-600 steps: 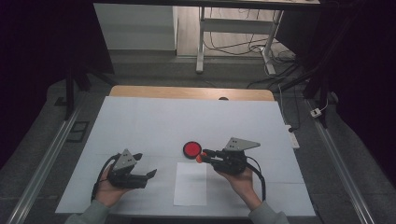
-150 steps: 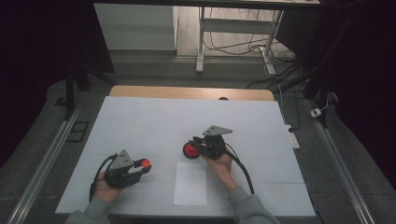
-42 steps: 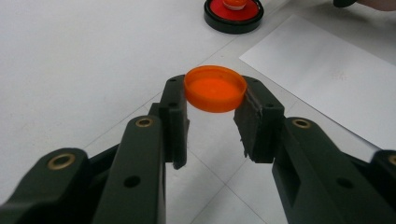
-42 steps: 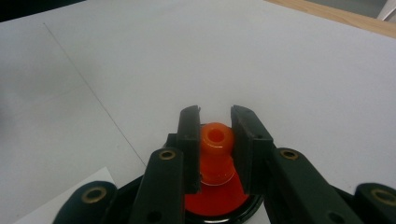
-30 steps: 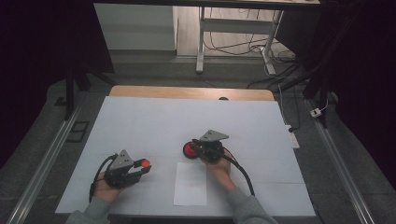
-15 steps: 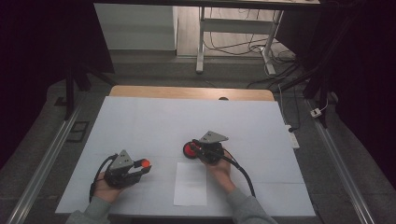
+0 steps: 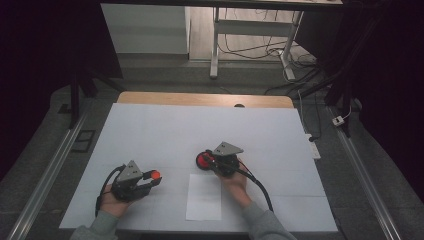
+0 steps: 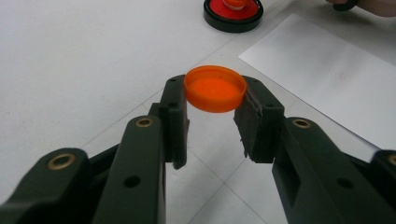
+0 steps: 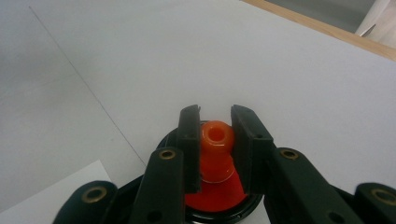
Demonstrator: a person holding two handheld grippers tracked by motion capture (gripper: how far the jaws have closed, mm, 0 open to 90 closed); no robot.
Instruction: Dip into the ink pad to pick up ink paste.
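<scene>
— What has changed over the last second?

— Almost nothing. My left tongs (image 8: 212,121) sit where they sat a second ago, low at the near left of the bench (image 7: 165,130), closed on the orange cap (image 8: 215,88), which hangs between the pads just clear of the surface. My right tongs (image 9: 215,156) have not shifted either: they are clamped on the orange stamp (image 9: 216,154), which stands upright in the red ink pad (image 7: 204,160) with its black rim.

— So where does that leave the job?

— I judge the stamp is taking up ink (the cap is off, so it is ready). The white sheet of paper (image 7: 204,196) lies just beside the pad, on my side of it, and looks blank.

— Any brand or writing to read?

— None that I can make out on cap, stamp, pad or paper.
</scene>
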